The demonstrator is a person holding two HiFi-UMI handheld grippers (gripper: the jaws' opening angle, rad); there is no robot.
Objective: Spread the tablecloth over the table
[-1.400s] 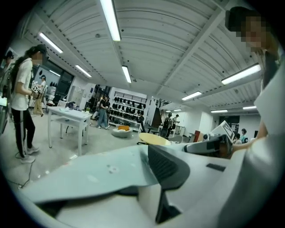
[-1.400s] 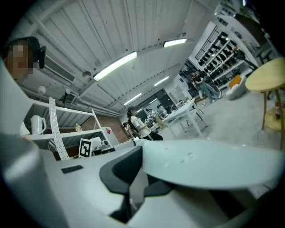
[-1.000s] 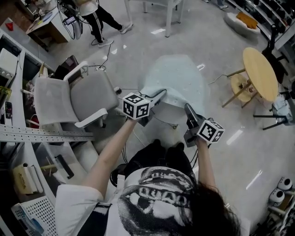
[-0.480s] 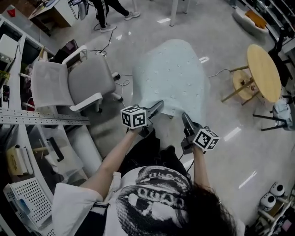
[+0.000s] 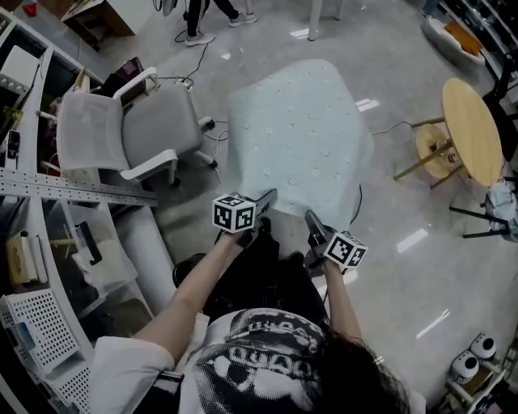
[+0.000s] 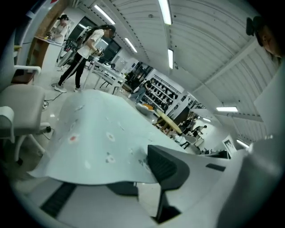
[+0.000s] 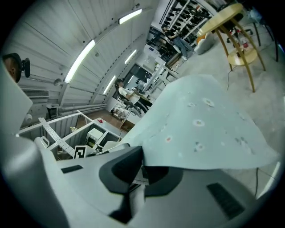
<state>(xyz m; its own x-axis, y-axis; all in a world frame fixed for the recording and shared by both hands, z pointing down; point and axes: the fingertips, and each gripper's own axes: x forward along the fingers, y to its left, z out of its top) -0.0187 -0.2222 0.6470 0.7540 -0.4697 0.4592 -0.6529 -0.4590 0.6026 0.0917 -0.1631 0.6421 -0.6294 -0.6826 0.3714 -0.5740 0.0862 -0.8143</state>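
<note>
The pale blue-green tablecloth [image 5: 299, 129] with small flower dots lies spread out ahead of me, draped over whatever stands beneath it. My left gripper [image 5: 269, 195] grips the cloth's near edge at the left. Its jaws are opening slightly, with the tablecloth [image 6: 102, 138] still pinched between them under the dark upper pad [image 6: 167, 164]. My right gripper [image 5: 308, 216] holds the near edge a little to the right. In the right gripper view the tablecloth [image 7: 200, 129] runs out from between the shut jaws. The table itself is hidden by the cloth.
A grey office chair [image 5: 137, 133] stands left of the cloth. A round wooden table [image 5: 469, 129] is at the right. Shelving with bins [image 5: 48, 242] lines the left side. A person's legs [image 5: 206, 12] show at the top. Cables lie on the glossy floor.
Both grippers have come down and nearer to me with the cloth edge. The cloth, bunched and raised before, now lies wider and flatter.
</note>
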